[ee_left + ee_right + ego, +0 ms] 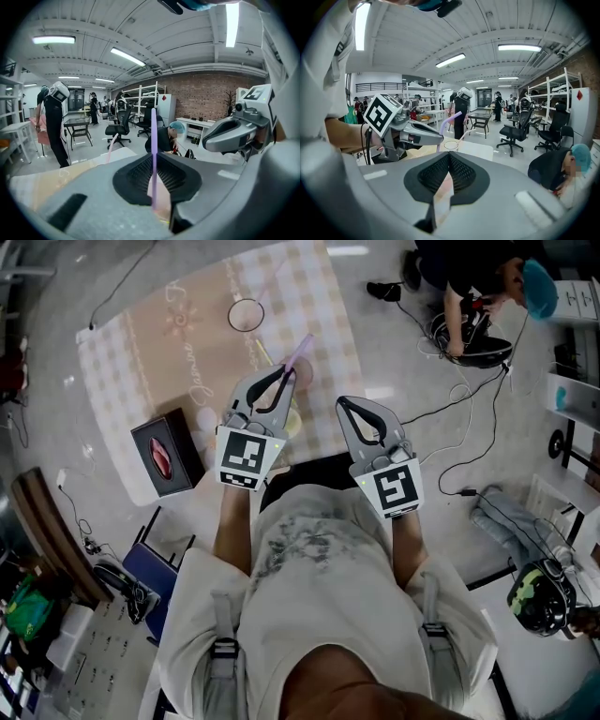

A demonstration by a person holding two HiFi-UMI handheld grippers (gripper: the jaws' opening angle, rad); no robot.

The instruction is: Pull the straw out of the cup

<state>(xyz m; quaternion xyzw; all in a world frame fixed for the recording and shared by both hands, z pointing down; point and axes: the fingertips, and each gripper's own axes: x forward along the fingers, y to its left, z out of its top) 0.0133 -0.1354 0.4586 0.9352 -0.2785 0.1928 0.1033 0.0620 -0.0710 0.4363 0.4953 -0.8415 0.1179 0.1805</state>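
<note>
My left gripper (281, 373) is shut on a purple straw (302, 348), which sticks up and to the right past its tips. In the left gripper view the straw (153, 140) stands upright, pinched between the closed jaws. A pale cup (293, 420) shows partly under that gripper, and I cannot tell whether the straw's lower end is in it. My right gripper (350, 407) hovers beside the left one, shut with nothing in it (449, 155). From the right gripper view I see the left gripper (410, 132) with the purple straw (446, 124).
A clear glass (246, 315) with a pink straw (265, 294) stands farther back on the checked cloth (187, 343). A black box (169, 454) and a small white ball (204, 418) lie at the left. A person crouches among cables (469, 306) on the floor at the right.
</note>
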